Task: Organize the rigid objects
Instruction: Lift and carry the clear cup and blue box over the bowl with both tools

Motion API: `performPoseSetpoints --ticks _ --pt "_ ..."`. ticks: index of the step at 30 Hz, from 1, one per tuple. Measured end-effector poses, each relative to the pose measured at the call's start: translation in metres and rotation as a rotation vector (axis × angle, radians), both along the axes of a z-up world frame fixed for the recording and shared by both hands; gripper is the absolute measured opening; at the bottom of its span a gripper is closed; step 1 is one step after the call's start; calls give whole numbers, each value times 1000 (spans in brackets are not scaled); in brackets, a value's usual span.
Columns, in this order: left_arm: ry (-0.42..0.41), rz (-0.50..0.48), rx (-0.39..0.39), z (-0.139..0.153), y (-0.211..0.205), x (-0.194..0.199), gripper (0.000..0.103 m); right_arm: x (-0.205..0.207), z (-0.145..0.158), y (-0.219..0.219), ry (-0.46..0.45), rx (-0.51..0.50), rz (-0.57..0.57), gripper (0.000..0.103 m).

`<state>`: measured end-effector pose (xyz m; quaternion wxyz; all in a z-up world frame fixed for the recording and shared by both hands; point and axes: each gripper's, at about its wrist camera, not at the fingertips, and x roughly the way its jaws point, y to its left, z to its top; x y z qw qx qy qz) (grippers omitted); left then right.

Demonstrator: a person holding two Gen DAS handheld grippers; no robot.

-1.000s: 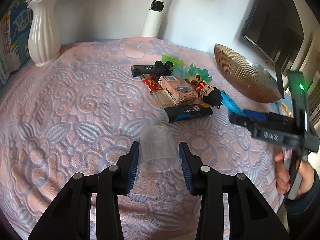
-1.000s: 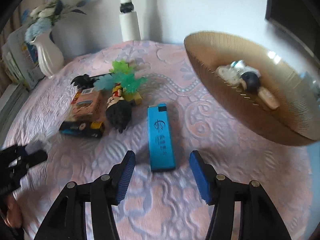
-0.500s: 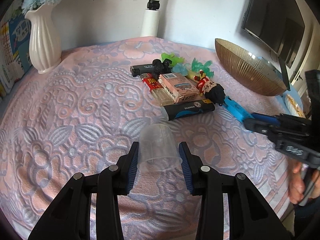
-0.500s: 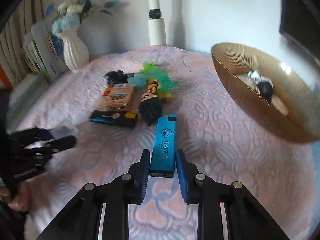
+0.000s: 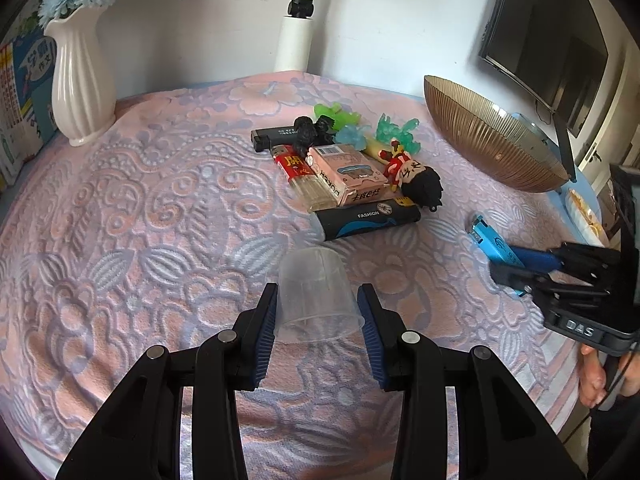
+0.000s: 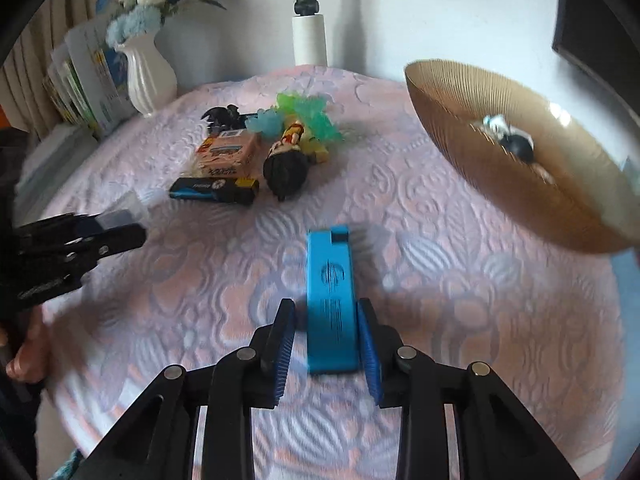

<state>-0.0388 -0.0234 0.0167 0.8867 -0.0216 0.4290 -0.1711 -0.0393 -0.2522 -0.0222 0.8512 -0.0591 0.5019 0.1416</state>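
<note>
Left to right: our left gripper [image 5: 318,312] clasps a clear plastic cup [image 5: 316,292] lying over the pink embossed cloth [image 5: 160,220]. Our right gripper [image 6: 326,336] grips the blue lighter [image 6: 330,296] above the cloth, near the ribbed gold bowl [image 6: 480,160].

Left wrist view: mounted behind the left gripper [image 5: 318,312], low and close over the table [image 5: 140,220], facing the far wall. Right wrist view: behind the right gripper [image 6: 326,334], equally low, facing the same wall from further right, partly blurred. Both views share the pile of objects [image 5: 344,168] [image 6: 256,152], vase [image 5: 82,80] [image 6: 150,74], bowl [image 5: 488,140] [image 6: 500,152] and white pole [image 5: 298,28] [image 6: 308,28]. Each view shows the opposite gripper at its edge.
</note>
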Motion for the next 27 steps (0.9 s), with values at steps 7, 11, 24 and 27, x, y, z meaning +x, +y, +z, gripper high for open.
performPoseSetpoints --ticks 7,11,24,27 --pt "1 -20 4 5 -6 -1 36 -9 11 12 25 149 107 23" --pt "-53 -69 7 30 -28 1 36 -7 41 -16 -24 239 51 23" --pt "-184 -276 -67 106 -183 72 36 33 135 -167 -178 110 -326 23" --pt "-155 -287 19 94 -217 83 36 47 126 -178 -111 69 -338 23"
